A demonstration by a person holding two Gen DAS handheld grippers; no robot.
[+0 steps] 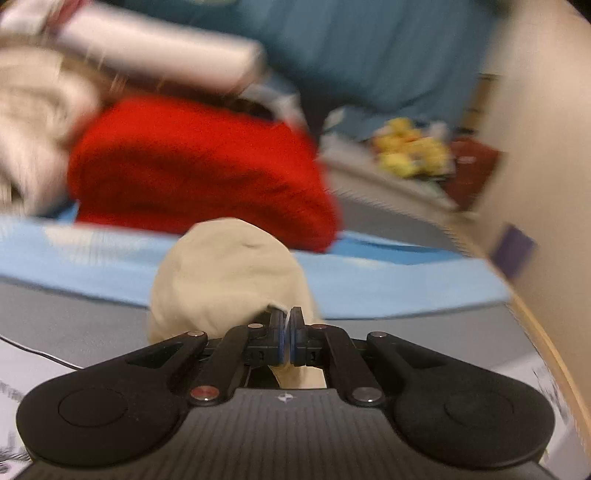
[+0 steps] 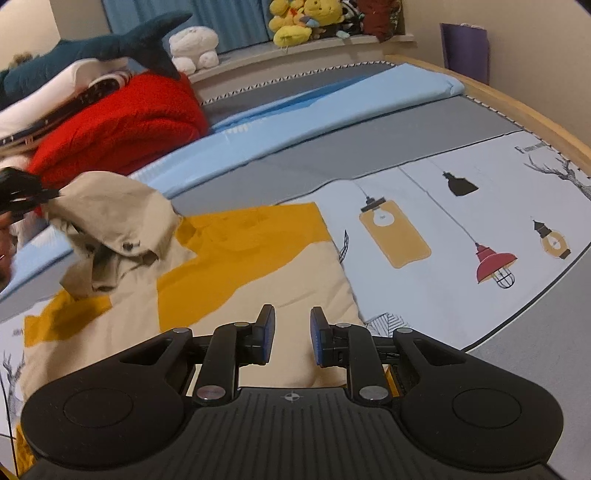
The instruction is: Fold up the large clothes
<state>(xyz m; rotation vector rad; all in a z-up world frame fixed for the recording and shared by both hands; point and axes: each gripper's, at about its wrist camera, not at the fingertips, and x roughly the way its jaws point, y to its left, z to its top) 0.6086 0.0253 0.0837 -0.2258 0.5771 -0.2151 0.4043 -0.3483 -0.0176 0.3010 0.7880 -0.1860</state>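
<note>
A large beige and mustard-yellow garment [image 2: 236,266] lies spread on the bed. My left gripper [image 1: 287,317] is shut on a beige part of it [image 1: 229,273] and holds it lifted; in the right wrist view the left gripper [image 2: 48,195] shows at the far left with the lifted beige cloth [image 2: 114,218] hanging from it. My right gripper [image 2: 292,325] is open and empty, low over the flat beige part of the garment.
A red fleece blanket [image 2: 118,125] and a pile of white cloth with a plush shark [image 2: 110,48] lie at the far left. A light blue sheet [image 2: 332,107] crosses the bed. Plush toys [image 2: 306,18] sit on the back ledge. The wooden bed edge [image 2: 535,114] runs right.
</note>
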